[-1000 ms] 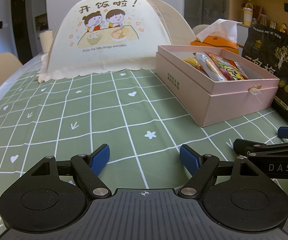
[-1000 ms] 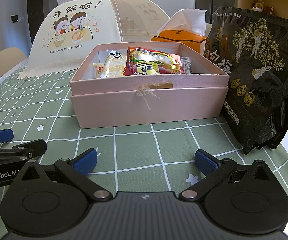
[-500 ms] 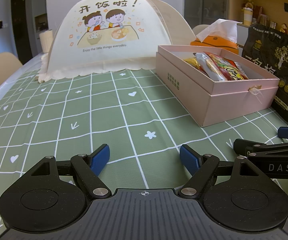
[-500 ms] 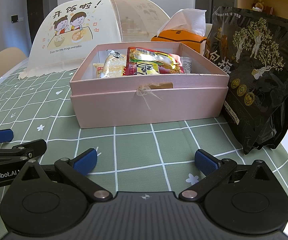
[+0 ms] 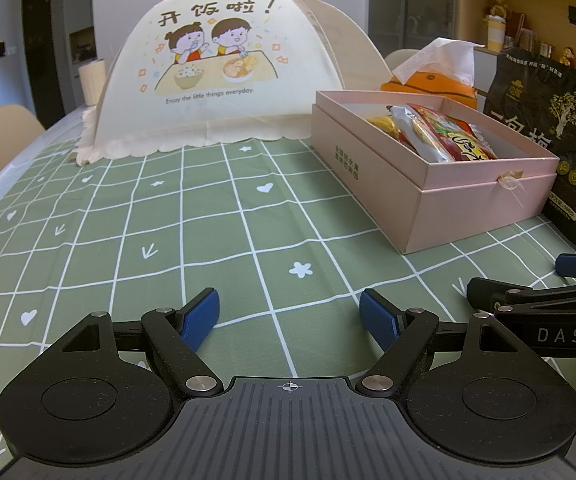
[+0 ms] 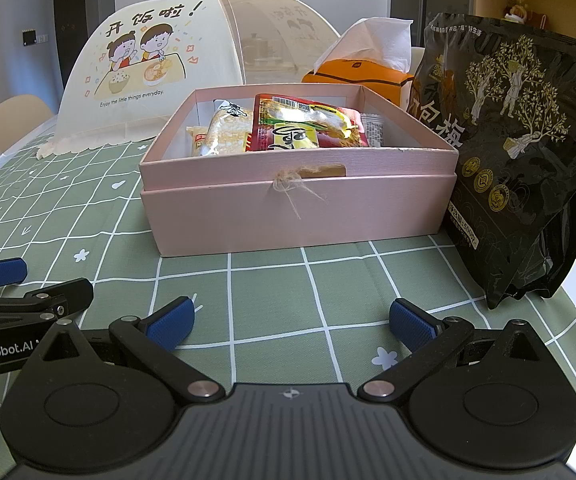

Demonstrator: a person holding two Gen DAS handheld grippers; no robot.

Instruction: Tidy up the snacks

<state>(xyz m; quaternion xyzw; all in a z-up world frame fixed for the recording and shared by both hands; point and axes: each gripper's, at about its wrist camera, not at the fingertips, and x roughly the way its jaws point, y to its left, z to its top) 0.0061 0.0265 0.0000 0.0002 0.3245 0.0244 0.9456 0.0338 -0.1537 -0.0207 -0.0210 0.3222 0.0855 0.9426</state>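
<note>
Black plum bag (image 6: pixel 515 152) is stood upright just right of the pink snack box (image 6: pixel 299 204)
Right gripper (image 6: pixel 289 322), nearer, and left gripper (image 5: pixel 289 318) are both held spread, empty, low over the tablecloth

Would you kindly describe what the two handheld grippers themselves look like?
Both the left gripper and the right gripper share one build: a ribbed dark grey body, matte black round-hubbed linkage arms with silver pivot pins, and textured blue fingertip pads. White lettering marks their sides: "DAS" and "enRobot.AI".

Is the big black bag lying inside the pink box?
No, the black bag stands on the tablecloth beside the pink box, which holds only smaller snack packets.
</note>
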